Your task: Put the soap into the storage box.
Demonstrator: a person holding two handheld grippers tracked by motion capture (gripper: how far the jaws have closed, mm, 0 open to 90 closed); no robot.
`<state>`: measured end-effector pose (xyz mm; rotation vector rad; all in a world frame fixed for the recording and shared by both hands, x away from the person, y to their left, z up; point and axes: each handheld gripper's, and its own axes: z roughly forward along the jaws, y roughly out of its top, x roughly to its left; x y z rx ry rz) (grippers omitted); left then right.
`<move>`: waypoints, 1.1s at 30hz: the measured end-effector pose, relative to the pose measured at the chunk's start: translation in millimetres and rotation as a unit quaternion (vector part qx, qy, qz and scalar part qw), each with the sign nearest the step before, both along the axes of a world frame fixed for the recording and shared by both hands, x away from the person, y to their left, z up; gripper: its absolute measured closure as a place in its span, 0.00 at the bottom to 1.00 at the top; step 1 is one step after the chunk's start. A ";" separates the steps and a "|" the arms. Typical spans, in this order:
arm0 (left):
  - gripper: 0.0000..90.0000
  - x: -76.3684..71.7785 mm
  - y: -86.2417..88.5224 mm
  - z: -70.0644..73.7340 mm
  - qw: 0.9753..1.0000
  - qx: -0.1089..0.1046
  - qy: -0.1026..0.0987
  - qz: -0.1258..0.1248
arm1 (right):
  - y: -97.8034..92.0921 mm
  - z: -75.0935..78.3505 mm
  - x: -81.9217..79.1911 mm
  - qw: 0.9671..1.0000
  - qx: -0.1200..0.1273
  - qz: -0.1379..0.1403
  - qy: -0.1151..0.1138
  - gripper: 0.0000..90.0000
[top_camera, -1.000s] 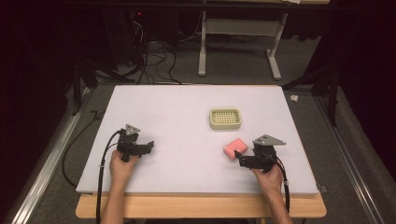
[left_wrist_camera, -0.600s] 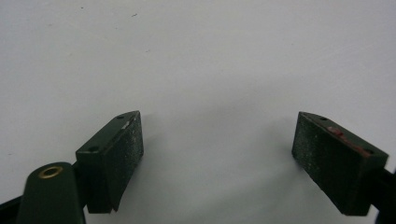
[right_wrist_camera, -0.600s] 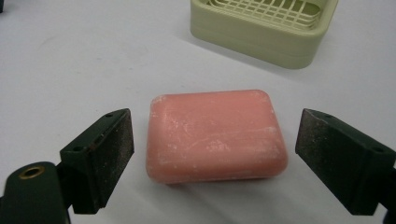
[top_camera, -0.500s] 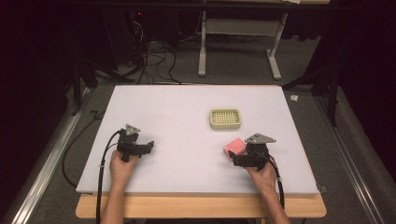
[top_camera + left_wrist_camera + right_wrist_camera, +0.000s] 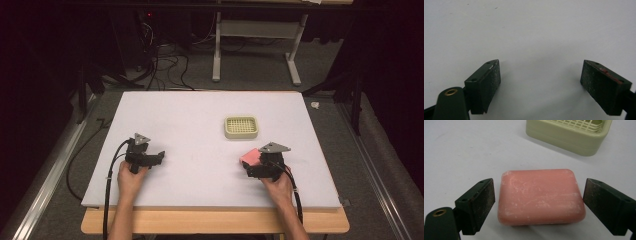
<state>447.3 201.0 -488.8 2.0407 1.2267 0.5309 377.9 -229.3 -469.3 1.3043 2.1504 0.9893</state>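
Observation:
A pink bar of soap (image 5: 540, 196) lies flat on the white table, between the two jaws of my right gripper (image 5: 539, 203), which stands open with a small gap on each side of the bar. From above, the soap (image 5: 249, 158) peeks out at the left of the right gripper (image 5: 254, 169). Just beyond it sits a pale green soap dish (image 5: 241, 127) with a grid top (image 5: 584, 125). My left gripper (image 5: 159, 156) rests open on the bare table at the near left, nothing between its pads (image 5: 487, 82).
The white table (image 5: 200, 125) has a wooden front edge near the person's forearms. Beyond the far edge stand a metal frame's legs (image 5: 295, 65) and tangled cables (image 5: 165, 65) on the floor. Black cables trail from both grippers.
My right gripper has moved forward and left up to the soap, so its jaws now flank the bar. The left gripper has stayed where it was.

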 end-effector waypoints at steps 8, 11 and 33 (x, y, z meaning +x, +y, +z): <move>0.19 -0.2 -0.1 0.1 1.000 0.001 0.000 0.000 | 4.0 -7.5 8.4 1.000 -0.008 -0.007 0.022 0.13; 0.19 -0.1 0.0 0.1 1.000 0.000 0.001 0.000 | 6.4 -9.8 10.4 0.999 -0.019 -0.008 0.028 0.13; 0.19 0.0 0.0 0.0 1.000 -0.001 0.000 0.001 | 9.8 -12.8 13.1 0.999 -0.030 -0.011 0.043 0.15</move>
